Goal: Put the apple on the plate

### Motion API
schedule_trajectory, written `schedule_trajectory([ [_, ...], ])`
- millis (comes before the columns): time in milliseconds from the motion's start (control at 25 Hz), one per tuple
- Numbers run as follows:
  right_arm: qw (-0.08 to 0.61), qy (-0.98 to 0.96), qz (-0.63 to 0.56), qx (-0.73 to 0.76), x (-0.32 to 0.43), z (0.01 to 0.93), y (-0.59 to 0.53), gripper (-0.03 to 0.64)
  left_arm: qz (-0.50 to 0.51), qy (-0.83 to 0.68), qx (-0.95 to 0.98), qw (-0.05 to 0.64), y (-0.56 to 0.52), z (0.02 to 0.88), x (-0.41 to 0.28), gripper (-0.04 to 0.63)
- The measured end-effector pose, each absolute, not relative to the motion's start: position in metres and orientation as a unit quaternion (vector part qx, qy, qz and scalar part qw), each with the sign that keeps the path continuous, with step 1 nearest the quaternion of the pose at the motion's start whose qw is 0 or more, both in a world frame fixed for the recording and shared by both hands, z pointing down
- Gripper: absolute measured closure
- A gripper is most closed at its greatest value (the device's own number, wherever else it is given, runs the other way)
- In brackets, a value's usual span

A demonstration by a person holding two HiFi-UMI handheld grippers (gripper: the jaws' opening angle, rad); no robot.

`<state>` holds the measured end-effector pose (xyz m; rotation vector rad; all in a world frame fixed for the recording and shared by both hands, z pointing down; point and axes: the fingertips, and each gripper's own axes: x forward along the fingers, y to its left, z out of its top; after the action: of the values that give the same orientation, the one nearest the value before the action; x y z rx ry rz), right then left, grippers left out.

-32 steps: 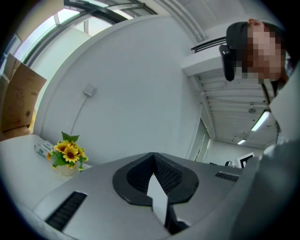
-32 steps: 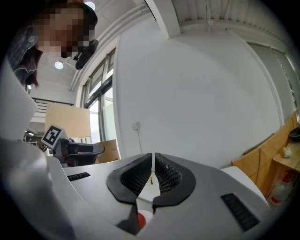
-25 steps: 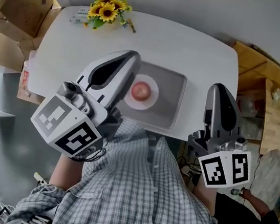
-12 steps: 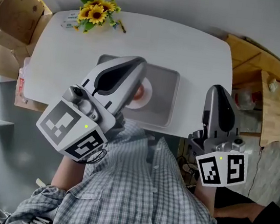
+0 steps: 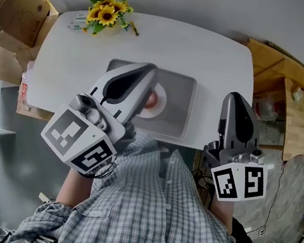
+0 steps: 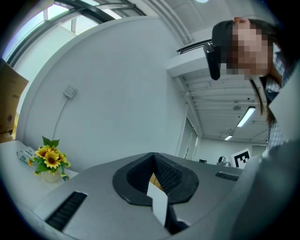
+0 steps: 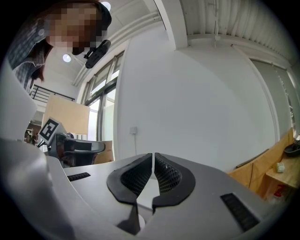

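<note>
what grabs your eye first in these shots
Two big grey claws dominate the head view: the left claw hangs over a metal tray, half hiding the red apple on its small plate, the right claw held further right. Yellow sunflowers stand at the table's far left corner.

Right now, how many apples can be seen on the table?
1. The apple lies on the plate inside the tray, half hidden behind the left gripper; another could be hidden there.

The tray (image 5: 179, 109) sits near the front of the tabletop (image 5: 206, 53). The plate (image 5: 160, 100) lies in the tray's left half, with the apple (image 5: 152, 97) on it. Left tongs (image 5: 146, 71) hang over the tray's left side, and right tongs (image 5: 235, 97) are to its right. Flowers (image 5: 105, 13) stand behind the tray, to the left.
</note>
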<state>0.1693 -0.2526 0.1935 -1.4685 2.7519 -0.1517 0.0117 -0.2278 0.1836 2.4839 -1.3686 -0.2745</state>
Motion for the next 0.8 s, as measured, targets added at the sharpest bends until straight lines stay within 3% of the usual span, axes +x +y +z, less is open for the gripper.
schedule_trajectory([
  [800, -0.003, 0.872, -0.062, -0.485, 0.172, 0.2028, -0.2576, 0.588, -0.089, -0.472, 0.864, 0.152, -0.2352, 0.1887, 0.012, 0.584],
])
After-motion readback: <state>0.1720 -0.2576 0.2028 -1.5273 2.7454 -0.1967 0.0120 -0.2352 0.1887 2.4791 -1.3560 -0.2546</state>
